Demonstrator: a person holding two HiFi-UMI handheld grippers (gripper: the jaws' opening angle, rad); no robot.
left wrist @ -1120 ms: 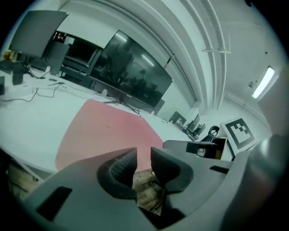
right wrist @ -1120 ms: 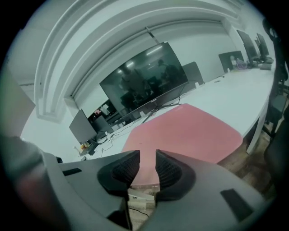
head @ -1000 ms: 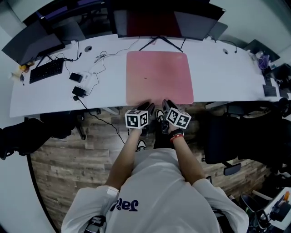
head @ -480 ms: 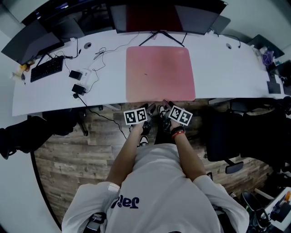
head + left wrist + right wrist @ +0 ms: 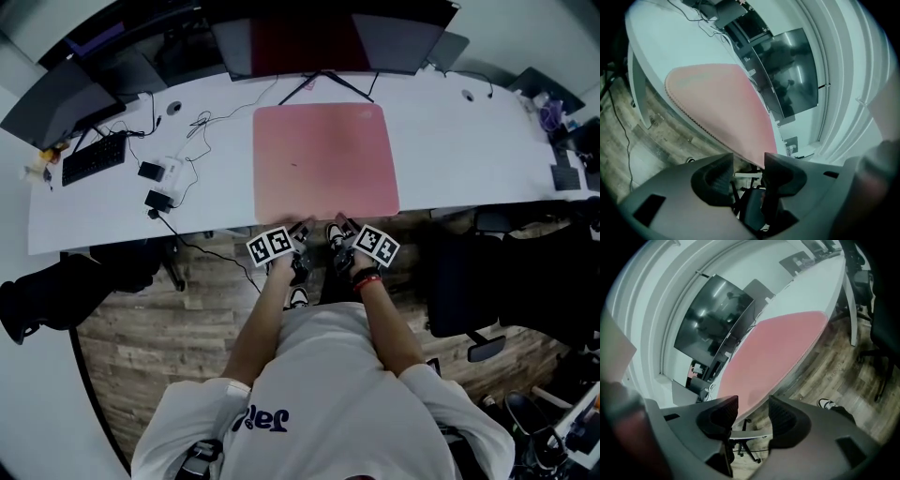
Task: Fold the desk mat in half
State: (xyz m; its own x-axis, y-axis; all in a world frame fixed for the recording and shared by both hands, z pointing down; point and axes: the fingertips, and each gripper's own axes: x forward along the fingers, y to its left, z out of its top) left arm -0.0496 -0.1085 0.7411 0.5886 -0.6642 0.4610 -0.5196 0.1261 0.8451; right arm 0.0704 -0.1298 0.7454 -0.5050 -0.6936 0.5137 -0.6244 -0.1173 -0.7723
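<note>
At the near edge of the desk (image 5: 469, 150), the pink mat (image 5: 323, 159) lies flat and runs straight away from both grippers. The left gripper (image 5: 300, 234) and right gripper (image 5: 337, 229) sit side by side mid-edge, about equally close. Jaws just opened wide, nothing pinched yet.

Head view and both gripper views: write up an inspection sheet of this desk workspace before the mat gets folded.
Surface: long white desk with a curved front edge.
Job's things: pink rectangular desk mat, flat and unfolded, its near edge at the desk's front.
Clutter: black keyboard and small black and white boxes, left of the mat.
Grippers: left gripper and right gripper are open. Their jaws have just been opening, nothing is between them, and they are by the mat's near edge.
Cables: thin black cables loose left of the mat; one hangs off the front.
Surroundings: dark monitors, black office chair, wood-plank floor.
</note>
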